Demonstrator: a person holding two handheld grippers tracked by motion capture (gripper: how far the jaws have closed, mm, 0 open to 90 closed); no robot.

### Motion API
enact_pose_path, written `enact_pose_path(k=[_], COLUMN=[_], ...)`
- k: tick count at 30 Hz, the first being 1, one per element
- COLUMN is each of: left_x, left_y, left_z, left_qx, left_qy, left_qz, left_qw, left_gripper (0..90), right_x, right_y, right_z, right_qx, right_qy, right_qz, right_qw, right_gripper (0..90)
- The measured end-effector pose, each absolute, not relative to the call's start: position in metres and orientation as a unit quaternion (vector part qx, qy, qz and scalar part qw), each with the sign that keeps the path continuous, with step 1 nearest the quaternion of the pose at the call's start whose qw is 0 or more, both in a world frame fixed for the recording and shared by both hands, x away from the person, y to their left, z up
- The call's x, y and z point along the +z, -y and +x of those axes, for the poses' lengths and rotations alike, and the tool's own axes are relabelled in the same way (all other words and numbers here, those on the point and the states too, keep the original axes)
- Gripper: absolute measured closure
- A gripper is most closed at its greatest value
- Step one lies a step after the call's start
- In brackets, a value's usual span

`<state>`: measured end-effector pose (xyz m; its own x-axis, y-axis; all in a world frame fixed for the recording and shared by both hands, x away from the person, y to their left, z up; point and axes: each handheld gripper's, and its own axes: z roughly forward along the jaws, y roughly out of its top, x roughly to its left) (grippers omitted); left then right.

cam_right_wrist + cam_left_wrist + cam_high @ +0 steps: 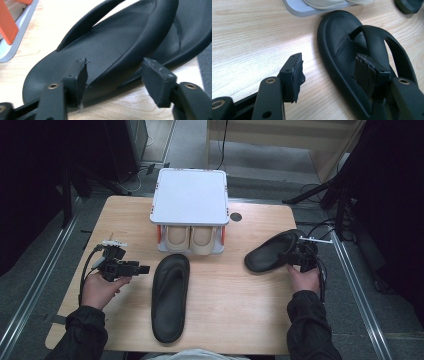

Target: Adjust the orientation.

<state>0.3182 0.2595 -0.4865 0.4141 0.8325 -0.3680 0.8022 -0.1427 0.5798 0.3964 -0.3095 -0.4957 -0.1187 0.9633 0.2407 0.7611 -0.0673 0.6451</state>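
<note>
Two black flip-flops lie on the wooden table (235, 310). One flip-flop (170, 295) (342, 45) lies lengthwise in the middle. My left gripper (145, 269) (328, 72) hovers just left of it, open, with one pad over the sole's edge near the strap. The other flip-flop (272, 251) (105, 55) lies slanted at the right. My right gripper (289, 256) (115, 77) is at its near right edge, open. The strap runs between the two jaws, and the pads stand clear of it.
A small rack with a white top (190, 195) stands at the back centre, with a pair of beige shoes (192, 237) on its lower shelf. A round hole (235, 216) is in the table to the rack's right. Dark stands and cables surround the table.
</note>
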Motion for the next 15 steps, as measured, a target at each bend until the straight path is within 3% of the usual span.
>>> enact_pose_path(k=[9,15], left_x=[-0.487,-0.487], left_y=[-0.259,-0.26], left_z=[0.319,0.318], left_qx=[0.024,0.023], left_qy=[-0.542,-0.542], left_qz=[0.755,0.755], left_qw=[0.368,0.367], left_gripper=[40.5,40.5], right_x=[-0.505,-0.507], right_y=[0.304,0.306], right_z=[0.411,0.416], right_qx=[0.317,0.32], right_qy=[-0.66,-0.658], right_qz=[0.662,0.661], right_qw=[0.161,0.168], right_gripper=[35.4,39.6])
